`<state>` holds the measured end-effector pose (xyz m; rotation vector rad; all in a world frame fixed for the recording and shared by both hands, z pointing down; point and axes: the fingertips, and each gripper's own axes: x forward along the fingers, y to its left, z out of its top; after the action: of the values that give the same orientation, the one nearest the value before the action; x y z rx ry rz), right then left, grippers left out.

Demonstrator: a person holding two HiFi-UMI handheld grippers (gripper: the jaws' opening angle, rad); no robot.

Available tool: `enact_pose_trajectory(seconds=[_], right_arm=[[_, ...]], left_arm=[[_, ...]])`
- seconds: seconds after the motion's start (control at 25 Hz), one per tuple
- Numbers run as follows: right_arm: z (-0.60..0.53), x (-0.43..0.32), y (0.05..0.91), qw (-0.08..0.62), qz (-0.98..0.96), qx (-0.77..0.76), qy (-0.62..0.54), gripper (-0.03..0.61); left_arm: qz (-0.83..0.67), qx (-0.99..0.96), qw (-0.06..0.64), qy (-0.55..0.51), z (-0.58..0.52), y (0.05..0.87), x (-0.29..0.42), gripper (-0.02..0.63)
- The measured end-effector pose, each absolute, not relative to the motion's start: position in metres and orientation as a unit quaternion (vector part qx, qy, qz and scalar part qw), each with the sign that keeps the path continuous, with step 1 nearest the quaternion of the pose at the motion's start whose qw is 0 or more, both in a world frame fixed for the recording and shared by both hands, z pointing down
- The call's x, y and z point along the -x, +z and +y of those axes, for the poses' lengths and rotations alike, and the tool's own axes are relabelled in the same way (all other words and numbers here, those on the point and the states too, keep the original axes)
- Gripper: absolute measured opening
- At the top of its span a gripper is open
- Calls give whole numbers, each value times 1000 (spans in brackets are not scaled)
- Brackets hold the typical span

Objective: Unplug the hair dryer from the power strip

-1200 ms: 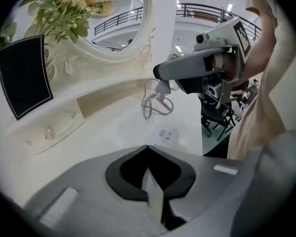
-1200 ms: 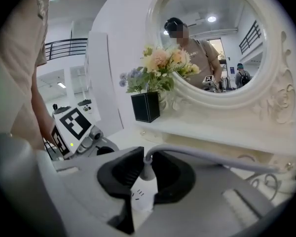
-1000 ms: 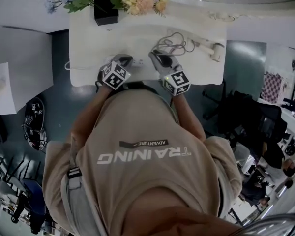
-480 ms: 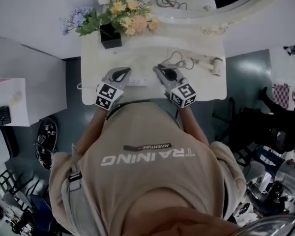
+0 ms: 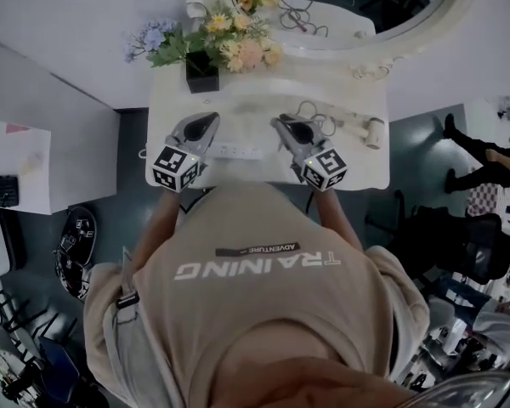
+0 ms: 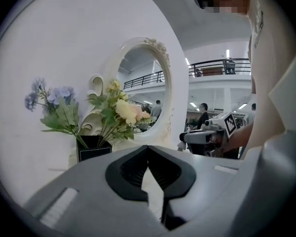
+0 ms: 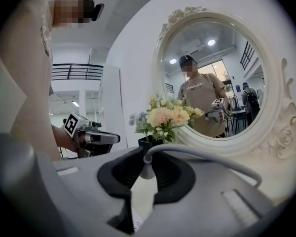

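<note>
My right gripper (image 7: 147, 158) is shut on the hair dryer's pale plug (image 7: 147, 170). The plug's grey cable (image 7: 207, 154) arcs away to the right. In the head view this gripper (image 5: 282, 122) hangs above the white table (image 5: 357, 172), right of the white power strip (image 5: 236, 151). The strip lies flat near the front edge. The cable (image 5: 310, 111) loops back to the white hair dryer (image 5: 372, 132), which lies at the table's right. My left gripper (image 5: 208, 119) hovers over the strip's left end. Its jaws (image 6: 148, 149) meet at the tips and hold nothing.
A black vase of flowers (image 5: 202, 73) stands at the table's back left, in front of a round white-framed mirror (image 5: 365, 24). The mirror reflects the person and the room. Chairs and gear (image 5: 76, 245) stand on the floor around the table.
Both grippers have risen from the table. The left one has come up off the power strip, and the right one has carried the plug upward. The camera's view has shifted toward the mirror.
</note>
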<state>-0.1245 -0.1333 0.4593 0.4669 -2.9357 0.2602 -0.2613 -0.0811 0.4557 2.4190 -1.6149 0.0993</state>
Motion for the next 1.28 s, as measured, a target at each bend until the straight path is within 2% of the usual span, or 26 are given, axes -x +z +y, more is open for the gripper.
enact_pose_trajectory(seconds=[0.4, 0.76, 1.28], right_arm=[[-132, 129, 457, 88, -983, -140, 80, 57], [-138, 123, 458, 80, -981, -158, 84, 57], [-141, 119, 469, 89, -978, -161, 95, 57]], left_arm=[[-557, -822, 111, 40, -80, 453, 266, 2], [-558, -825, 74, 49, -81, 442, 257, 2], [-587, -804, 86, 43, -87, 448, 270, 2]])
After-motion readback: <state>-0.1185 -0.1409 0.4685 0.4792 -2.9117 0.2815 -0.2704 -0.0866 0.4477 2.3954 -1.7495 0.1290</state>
